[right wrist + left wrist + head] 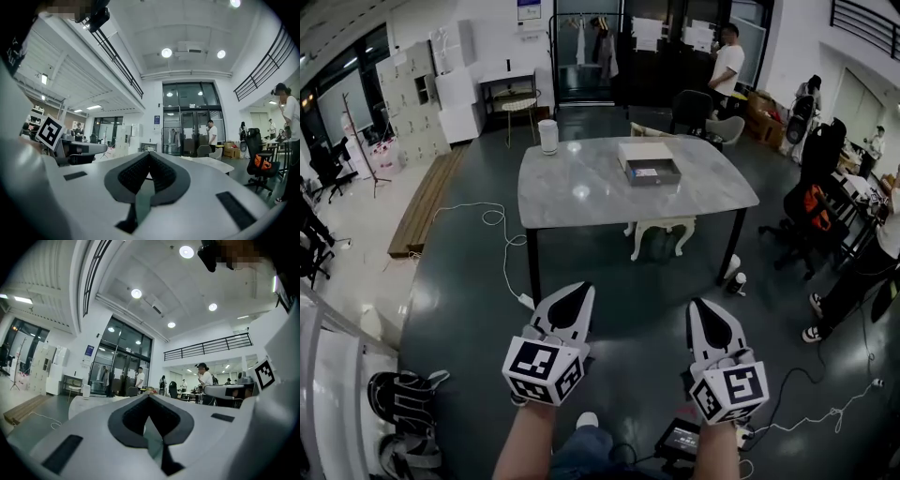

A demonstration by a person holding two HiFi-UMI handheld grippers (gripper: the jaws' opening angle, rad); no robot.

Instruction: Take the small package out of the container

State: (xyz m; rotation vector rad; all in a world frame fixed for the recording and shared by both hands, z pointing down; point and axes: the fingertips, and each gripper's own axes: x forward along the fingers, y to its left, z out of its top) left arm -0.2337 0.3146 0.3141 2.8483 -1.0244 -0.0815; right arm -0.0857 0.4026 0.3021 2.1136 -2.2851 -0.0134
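Left gripper (577,291) and right gripper (700,305) are both clenched, tips together, empty, well short of the surface (572,192).

The container (649,169) is far off on the table (572,187); something pale lies inside, too small to call it the small package or not. In the left gripper view your left gripper (149,395) blocks most of the table, so only a sliver of the top shows at the left. The right gripper view is the same: your right gripper (149,153) covers the near part of the table. In the head view your forearms (530,441) and the bag (403,403) are cut by the bottom edge, the black device (680,439) is partly hidden behind your right arm, and the person (853,281) is cropped by the right edge.
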